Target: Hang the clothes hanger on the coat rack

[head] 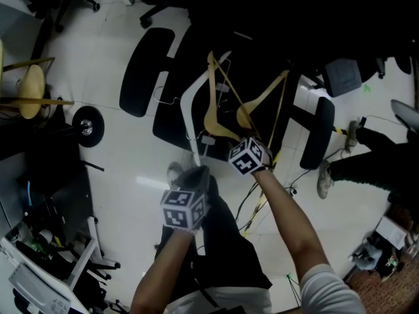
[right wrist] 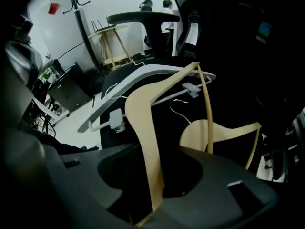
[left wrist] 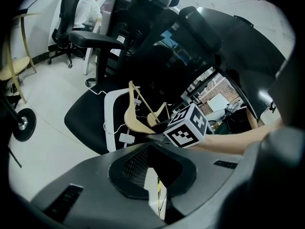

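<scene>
Pale floor (head: 124, 175) lies open left of and near the black office chair (head: 171, 120); the coat rack (right wrist: 81, 20) stands far left, well apart. On the seat rest a white hanger (head: 188, 103) and a second wooden hanger (right wrist: 214, 135). Right hand-held gripper (head: 241, 142): jaws closed on the wooden clothes hanger (right wrist: 143, 128), above the seat. Left hand-held gripper (head: 196, 173): at the white hanger's near end, jaws narrow, with an unidentifiable pale strip between them.

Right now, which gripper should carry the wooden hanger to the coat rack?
Right. The right gripper clamps one arm of the wooden hanger. The left gripper sits lower and has no wooden hanger between its jaws.
</scene>
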A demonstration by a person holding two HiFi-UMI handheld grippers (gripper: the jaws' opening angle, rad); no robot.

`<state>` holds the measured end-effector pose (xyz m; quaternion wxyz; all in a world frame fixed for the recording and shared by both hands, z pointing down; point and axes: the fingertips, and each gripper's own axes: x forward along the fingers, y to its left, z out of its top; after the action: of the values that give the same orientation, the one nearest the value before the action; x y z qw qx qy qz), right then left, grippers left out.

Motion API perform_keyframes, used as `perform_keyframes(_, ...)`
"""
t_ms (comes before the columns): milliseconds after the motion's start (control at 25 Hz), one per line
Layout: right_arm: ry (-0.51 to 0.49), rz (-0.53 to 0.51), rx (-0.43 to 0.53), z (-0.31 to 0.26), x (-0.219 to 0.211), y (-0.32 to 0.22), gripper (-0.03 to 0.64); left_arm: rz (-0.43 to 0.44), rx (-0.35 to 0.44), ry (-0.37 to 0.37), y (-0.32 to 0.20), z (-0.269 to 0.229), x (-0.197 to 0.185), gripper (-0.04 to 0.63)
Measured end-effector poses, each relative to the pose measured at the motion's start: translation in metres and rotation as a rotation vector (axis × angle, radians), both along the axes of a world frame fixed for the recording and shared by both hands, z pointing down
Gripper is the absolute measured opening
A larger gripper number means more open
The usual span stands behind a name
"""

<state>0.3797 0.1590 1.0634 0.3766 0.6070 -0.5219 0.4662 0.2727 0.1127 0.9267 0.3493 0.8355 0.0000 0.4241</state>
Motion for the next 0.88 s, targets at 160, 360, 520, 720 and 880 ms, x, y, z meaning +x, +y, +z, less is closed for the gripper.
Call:
perform_keyframes(160,0.037,-0.099,-0.008,-0.007,-0.006,-0.006,0.124,-0.023,0.002,-0.005,-0.004,-0.001,-0.005,-0.011)
perform_keyframes(360,-0.001,-0.093,0.066,-0.044,-0.018,-0.018,0.118,-0.059,0.010,0.000,-0.015,-0.017,-0.011,-0.011)
perform_keyframes(520,-0.052,-0.037,0.127,-0.081,-0.025,-0.019,0.118,-0.075,0.030,0.019,-0.025,-0.039,-0.009,-0.011)
perform_keyframes(720,-0.155,0.136,0.251,-0.139,-0.028,-0.019,0.117,-0.080,0.070,0.062,-0.040,-0.078,-0.007,-0.011)
perform_keyframes(880,-0.232,0.242,0.388,-0.208,-0.031,-0.027,0.117,-0.096,0.113,0.092,-0.054,-0.113,-0.013,-0.011)
